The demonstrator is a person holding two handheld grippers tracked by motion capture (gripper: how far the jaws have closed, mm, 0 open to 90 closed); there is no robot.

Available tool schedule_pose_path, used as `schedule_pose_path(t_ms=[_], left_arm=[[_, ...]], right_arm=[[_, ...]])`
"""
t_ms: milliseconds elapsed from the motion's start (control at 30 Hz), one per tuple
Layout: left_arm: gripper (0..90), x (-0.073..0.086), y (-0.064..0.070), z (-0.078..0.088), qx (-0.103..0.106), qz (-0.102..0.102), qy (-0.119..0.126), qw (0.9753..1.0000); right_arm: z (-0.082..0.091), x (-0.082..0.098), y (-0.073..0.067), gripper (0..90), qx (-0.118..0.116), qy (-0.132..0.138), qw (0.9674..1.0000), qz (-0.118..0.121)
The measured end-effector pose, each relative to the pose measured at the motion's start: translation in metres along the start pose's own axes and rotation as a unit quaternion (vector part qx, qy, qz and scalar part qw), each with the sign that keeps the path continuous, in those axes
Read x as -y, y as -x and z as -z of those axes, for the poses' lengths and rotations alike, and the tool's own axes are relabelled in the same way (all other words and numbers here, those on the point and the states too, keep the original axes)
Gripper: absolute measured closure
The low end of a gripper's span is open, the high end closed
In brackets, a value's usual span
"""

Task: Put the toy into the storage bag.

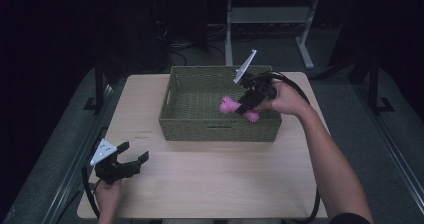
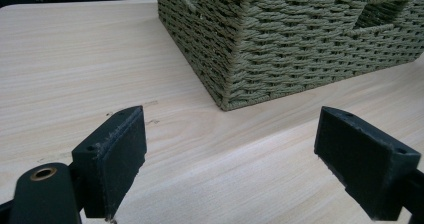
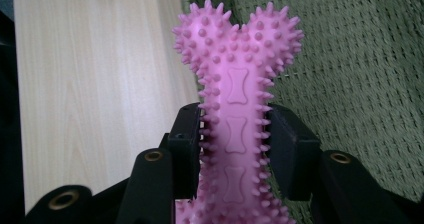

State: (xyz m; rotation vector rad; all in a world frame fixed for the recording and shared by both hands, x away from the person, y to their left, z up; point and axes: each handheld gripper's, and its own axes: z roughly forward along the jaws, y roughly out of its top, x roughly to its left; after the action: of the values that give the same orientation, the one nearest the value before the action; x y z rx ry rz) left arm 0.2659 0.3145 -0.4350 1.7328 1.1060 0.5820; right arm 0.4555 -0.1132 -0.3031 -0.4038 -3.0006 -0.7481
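Bone toy held over the basket

Basket (image 1: 220, 126) is my landmark here, a green woven one sitting toward the far side of the wooden table (image 1: 215, 184). My right gripper (image 1: 243, 105) is reaching in over the basket's right wall, and I have the pink spiky bone toy (image 1: 230, 105) clamped across its shaft, jaws pressed against the nubs on both sides. In the right gripper view the bone toy (image 3: 235, 109) stands up straight out of the jaws, its knobbed double end on top, the lower end running out of the bottom of the frame. Behind it I see the basket's weave on one side and bare table wood on the other. From the high view the toy hangs inside the basket's outline, toward the right half, one pink end poking left of the jaws and the other showing just below them. Whether it touches the basket floor, I cannot tell.

My left gripper (image 1: 134, 157) sits well clear of the basket, out past its near left corner and close to the table's front edge. Its jaws stand wide apart with nothing between them. In the left gripper view they frame bare wood, with the basket's corner (image 2: 227, 91) ahead and the handle slot in its wall up at the top right.
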Motion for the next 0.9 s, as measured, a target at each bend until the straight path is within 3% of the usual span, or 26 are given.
schedule_pose_path(t_ms=[900], left_arm=[[12.8, 0.000, 0.000, 0.000, 0.000, 0.001, -0.001, 1.0000]], right_arm=[[-0.023, 0.006, 0.038, 58.4, -0.006, -0.012, 0.9992, -0.039]])
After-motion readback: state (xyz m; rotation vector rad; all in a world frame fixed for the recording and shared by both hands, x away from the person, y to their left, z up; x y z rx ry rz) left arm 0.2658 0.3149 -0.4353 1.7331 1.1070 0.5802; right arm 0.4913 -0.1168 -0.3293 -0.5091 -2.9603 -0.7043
